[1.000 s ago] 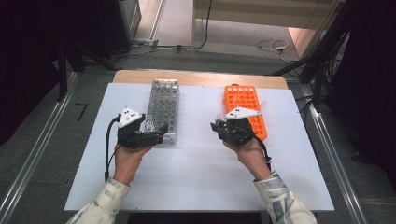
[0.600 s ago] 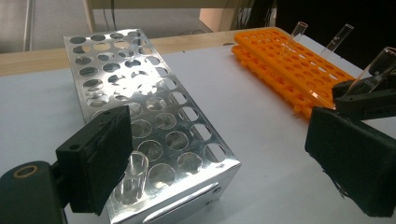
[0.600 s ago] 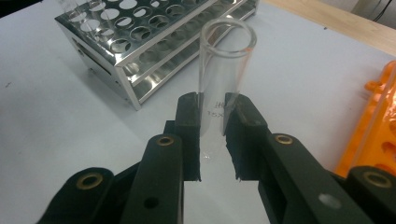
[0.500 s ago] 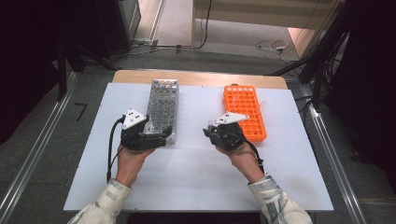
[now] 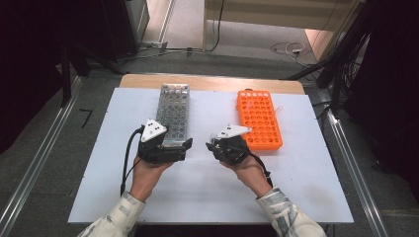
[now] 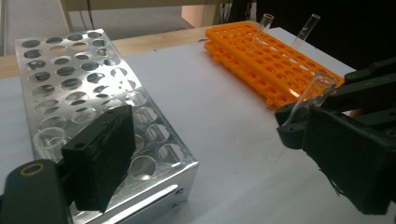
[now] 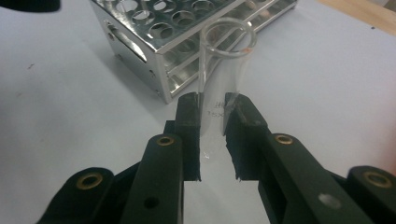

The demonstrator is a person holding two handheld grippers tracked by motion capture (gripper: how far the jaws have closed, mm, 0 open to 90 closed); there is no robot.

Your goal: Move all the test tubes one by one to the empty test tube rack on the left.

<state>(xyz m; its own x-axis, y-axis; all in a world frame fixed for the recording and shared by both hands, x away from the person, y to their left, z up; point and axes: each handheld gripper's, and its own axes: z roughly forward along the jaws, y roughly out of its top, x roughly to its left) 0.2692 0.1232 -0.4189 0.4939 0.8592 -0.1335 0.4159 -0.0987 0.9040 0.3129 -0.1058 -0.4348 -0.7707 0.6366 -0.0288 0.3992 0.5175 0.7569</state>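
- The glass tube [image 7: 224,70] is clamped between the two pads of the right gripper [image 7: 212,135], its open mouth sticking out past the tips; faint print shows on the glass at the pads.
- In the left gripper view the same tube [image 6: 303,109] leans in the right gripper [image 6: 345,154], its lower end close over the white surface [image 6: 224,140]; whether it touches I cannot tell.
- From above, the right gripper [image 5: 228,145] sits near the middle of the surface [image 5: 306,187], between the two racks.
- The left gripper [image 5: 165,148] stands with its jaws wide and nothing between them, at the near end of the metal rack [image 5: 173,111].
- One short clear vessel [image 6: 49,140] sits in a near hole of that metal rack [image 6: 84,79].
- The orange rack [image 5: 259,118] lies right of the right gripper, with two more tubes [image 6: 264,25] standing at its far end.
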